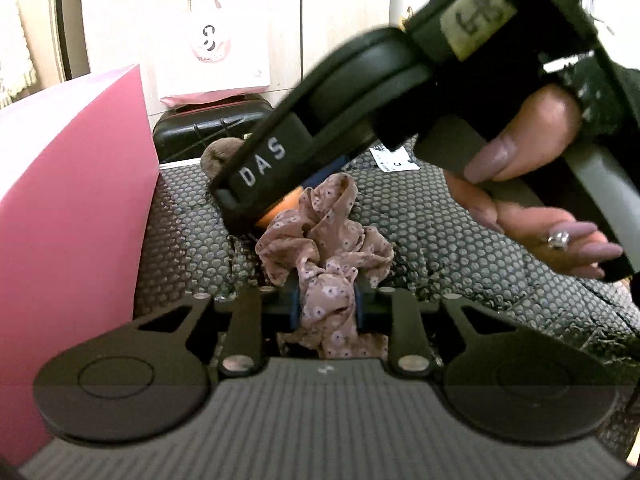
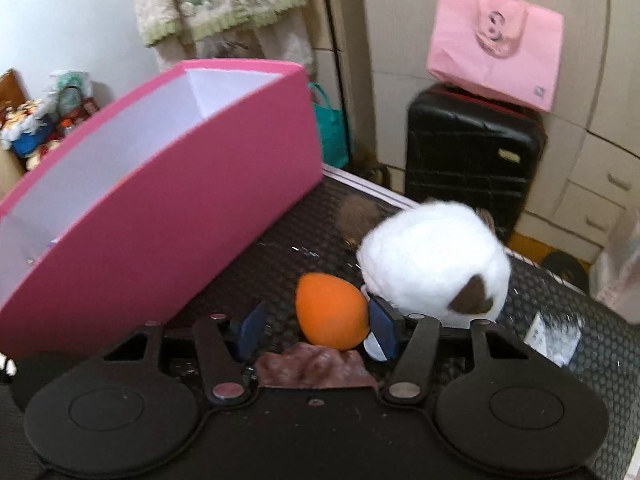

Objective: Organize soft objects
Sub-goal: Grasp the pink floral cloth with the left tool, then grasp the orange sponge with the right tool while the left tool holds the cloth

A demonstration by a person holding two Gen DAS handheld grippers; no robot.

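A pink floral scrunchie (image 1: pixel 324 240) lies bunched on the dotted mat, and my left gripper (image 1: pixel 326 300) is shut on its near fold. In the right wrist view the same scrunchie (image 2: pixel 316 364) shows just under the jaws. My right gripper (image 2: pixel 316 328) stands open around an orange soft ball (image 2: pixel 330 312); the right pad touches it, the left pad stands apart. The left wrist view shows the right gripper (image 1: pixel 240 208) from the side, held by a hand (image 1: pixel 520 152), its tip down at the orange ball (image 1: pixel 266 218). A white plush with a brown patch (image 2: pixel 432 264) sits right beside the ball.
A tall pink box (image 2: pixel 160 200), open on top, stands at the left on the mat (image 1: pixel 440 232). A brown fuzzy toy (image 2: pixel 356 212) lies behind the ball. A black suitcase (image 2: pixel 472 160) with a pink bag (image 2: pixel 496 48) on it stands beyond the edge.
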